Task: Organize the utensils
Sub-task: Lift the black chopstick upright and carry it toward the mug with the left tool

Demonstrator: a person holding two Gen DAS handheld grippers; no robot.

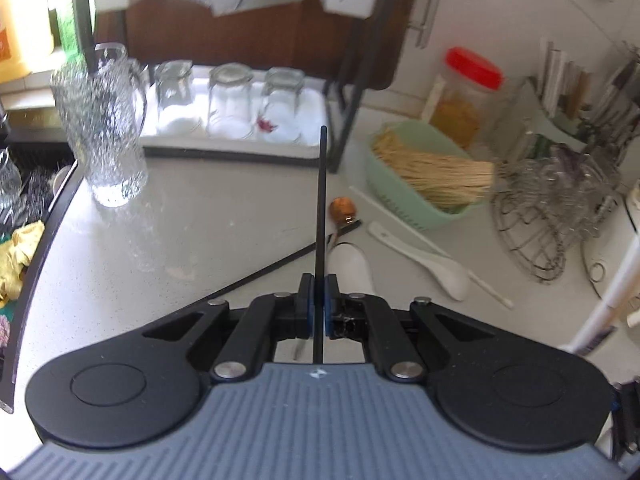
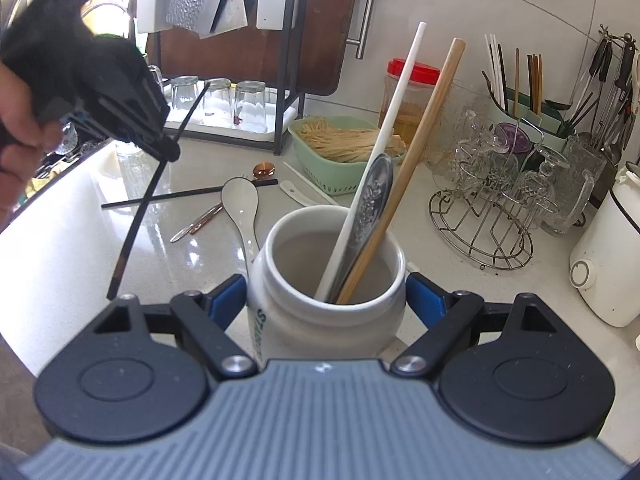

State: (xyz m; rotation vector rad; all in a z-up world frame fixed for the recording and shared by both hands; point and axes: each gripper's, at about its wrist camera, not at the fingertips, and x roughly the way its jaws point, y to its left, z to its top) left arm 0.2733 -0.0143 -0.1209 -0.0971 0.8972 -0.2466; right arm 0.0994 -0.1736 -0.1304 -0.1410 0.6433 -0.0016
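Observation:
My left gripper is shut on a black chopstick and holds it above the counter; both show at the left of the right wrist view, gripper, chopstick. My right gripper is shut on a white ceramic jar that holds a white chopstick, a wooden chopstick and a metal spoon. On the counter lie a second black chopstick, a white ceramic spoon, another white spoon, a copper spoon and a white chopstick.
A green basket of noodles stands behind the loose utensils. A wire rack of glasses and a white kettle stand at the right. A glass pitcher, a tray of upturned glasses and the sink are at the left.

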